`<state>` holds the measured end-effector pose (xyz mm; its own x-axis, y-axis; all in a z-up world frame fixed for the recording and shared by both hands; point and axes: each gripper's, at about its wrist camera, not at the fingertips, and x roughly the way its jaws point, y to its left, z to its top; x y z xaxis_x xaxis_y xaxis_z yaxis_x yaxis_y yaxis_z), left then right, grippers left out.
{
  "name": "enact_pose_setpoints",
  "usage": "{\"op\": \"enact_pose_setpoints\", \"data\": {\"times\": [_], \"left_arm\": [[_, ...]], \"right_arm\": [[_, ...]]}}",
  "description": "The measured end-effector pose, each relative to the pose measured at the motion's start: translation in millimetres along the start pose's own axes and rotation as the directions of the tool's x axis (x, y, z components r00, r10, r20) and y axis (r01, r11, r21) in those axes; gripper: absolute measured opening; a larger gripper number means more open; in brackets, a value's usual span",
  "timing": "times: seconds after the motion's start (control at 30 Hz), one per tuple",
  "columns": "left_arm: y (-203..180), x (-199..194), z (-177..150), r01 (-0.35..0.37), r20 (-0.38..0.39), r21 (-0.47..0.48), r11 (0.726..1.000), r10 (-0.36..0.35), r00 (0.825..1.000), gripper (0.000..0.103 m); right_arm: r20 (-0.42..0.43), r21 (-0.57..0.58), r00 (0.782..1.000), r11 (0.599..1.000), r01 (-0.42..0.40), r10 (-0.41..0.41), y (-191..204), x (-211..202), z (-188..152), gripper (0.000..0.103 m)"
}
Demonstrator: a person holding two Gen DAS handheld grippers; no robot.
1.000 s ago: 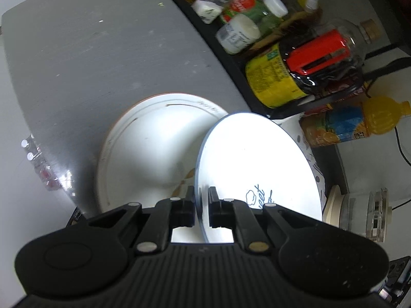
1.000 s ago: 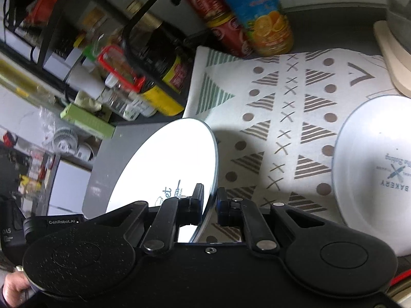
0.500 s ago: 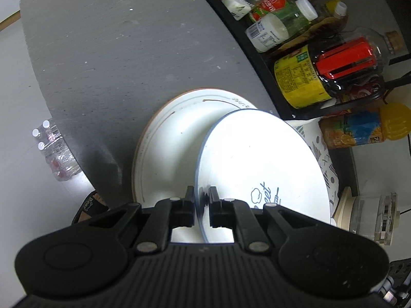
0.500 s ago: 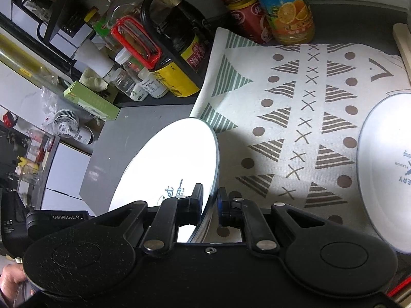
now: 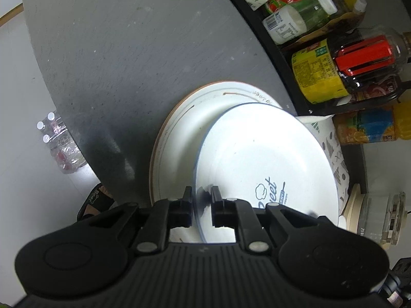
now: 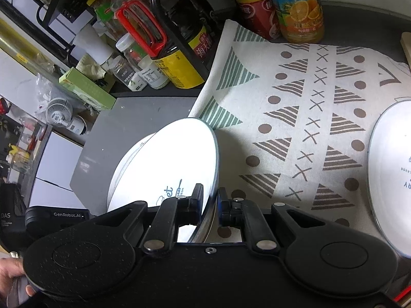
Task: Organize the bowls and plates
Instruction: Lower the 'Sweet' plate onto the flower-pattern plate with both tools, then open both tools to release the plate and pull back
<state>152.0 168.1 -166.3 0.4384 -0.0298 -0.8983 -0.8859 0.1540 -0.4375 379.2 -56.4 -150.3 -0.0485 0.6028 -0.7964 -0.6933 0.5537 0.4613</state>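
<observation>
The plate (image 5: 264, 159) is white with a thin blue rim and blue print near one edge; it is round, shallow and glossy under the light. It is tilted, its far edge over a larger white plate with a brown rim (image 5: 179, 138) that lies flat on the grey bench (image 5: 115, 51), and whether the two touch cannot be told. The left hand-held gripper (image 5: 201, 206) straddles the near edge of the blue-rimmed plate, its two fingers slightly parted, with a small gap between the right finger (image 5: 217, 205) and the plate's face, so the grip looks loose rather than clamped. In the right wrist view the right hand-held gripper (image 6: 209, 204) stands on the same plate (image 6: 174, 164) at another part of its rim, one finger on the printed face and the other behind the edge, the fingers narrowly parted around the rim and apparently bearing on it. To the right lies a patterned cloth (image 6: 308, 107) with triangles, dots and crosses, and on it, well apart from the held plate, rests a second blue-rimmed plate (image 6: 390, 179) with blue lettering. Behind the cloth stand an orange-juice bottle (image 6: 300, 7) and a red can (image 6: 257, 15), beside a black rack (image 6: 164, 38) crowded with bottles and jars.
</observation>
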Motion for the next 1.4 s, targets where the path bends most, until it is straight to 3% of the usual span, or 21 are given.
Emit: {"op": "enact_pose_setpoints", "data": {"times": [0.5, 0.83, 1.0, 1.2, 1.4], "left_arm": [[4.2, 16.3, 3.8, -0.020, -0.022, 0.030, 0.999, 0.021, 1.000, 0.015], [-7.7, 21.7, 9.0, -0.102, -0.040, 0.100, 0.990, 0.106, 0.993, 0.018], [-18.4, 7.4, 11.6, -0.146, 0.024, 0.156, 0.977, 0.144, 0.989, 0.023], [-28.8, -10.4, 20.8, -0.193, 0.140, 0.211, 0.958, 0.166, 0.976, 0.043], [-20.5, -1.7, 22.8, -0.212, 0.133, 0.189, 0.959, 0.189, 0.973, 0.045]], "right_arm": [[0.019, 0.024, 0.997, 0.997, 0.070, -0.070, 3.4, 11.3, -5.3, 0.005], [0.030, 0.061, 0.997, 0.996, 0.070, -0.072, 1.0, 19.3, -6.4, 0.004], [0.030, 0.069, 0.997, 0.995, 0.068, -0.070, -0.2, 21.6, -7.2, 0.005], [0.032, 0.062, 0.996, 0.995, 0.077, -0.079, 0.5, 23.9, -7.9, 0.006], [0.022, 0.024, 0.992, 0.992, 0.124, -0.125, 8.2, 28.0, -6.2, 0.012]]}}
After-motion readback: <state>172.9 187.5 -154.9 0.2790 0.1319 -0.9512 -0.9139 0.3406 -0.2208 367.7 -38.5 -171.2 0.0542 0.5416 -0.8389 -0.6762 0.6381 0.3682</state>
